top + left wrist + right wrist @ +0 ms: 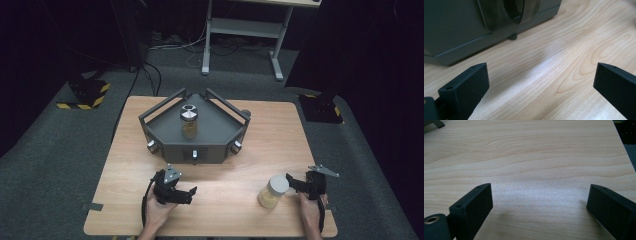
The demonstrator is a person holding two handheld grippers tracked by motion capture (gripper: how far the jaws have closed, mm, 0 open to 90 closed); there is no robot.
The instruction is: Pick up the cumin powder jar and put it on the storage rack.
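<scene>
Two hand-held grippers rest low on the pale wooden worktop (225, 150), left (192, 192) and right (291, 181), jaws spread wide, empty. White-lidded glass jar (273, 192) stands just beside the right one.

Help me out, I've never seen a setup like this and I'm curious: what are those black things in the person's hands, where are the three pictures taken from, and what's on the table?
A person holds a hand-operated gripper in each hand: the left gripper and the right gripper. Each has two black jaws. The high view looks down from above the person's side. The other two pictures come from cameras riding on the grippers, looking out between the jaws. Both grippers are open and hold nothing. On the wooden table sits a dark angular tray with a metal-lidded jar standing in it. A second jar with a white lid stands near the right gripper, close to its jaws but not gripped.
</scene>
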